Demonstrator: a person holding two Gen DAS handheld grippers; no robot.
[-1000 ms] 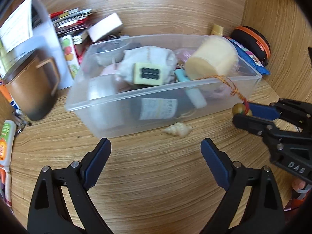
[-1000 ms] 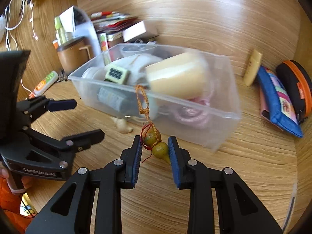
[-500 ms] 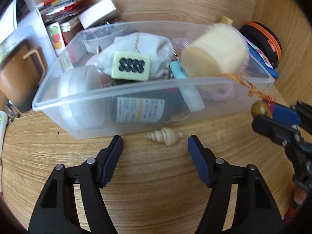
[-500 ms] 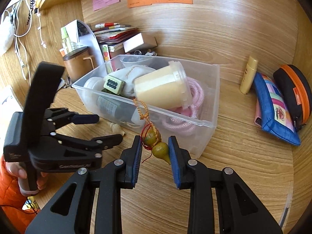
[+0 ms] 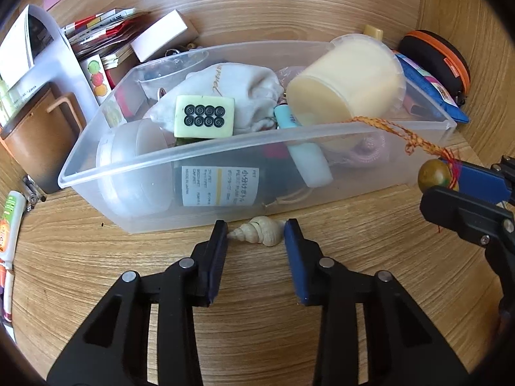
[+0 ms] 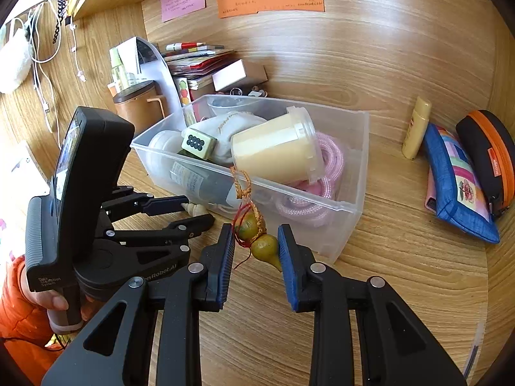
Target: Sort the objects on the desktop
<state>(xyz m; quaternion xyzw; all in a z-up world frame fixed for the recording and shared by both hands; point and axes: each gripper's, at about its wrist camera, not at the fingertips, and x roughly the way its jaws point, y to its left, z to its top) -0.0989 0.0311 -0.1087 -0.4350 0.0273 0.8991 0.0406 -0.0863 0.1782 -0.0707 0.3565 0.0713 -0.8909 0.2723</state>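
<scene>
Wooden desk holds a clear bin, just in front of which the left gripper is closing on a shell that could squirt free, while the right gripper pinches a gourd charm.
</scene>
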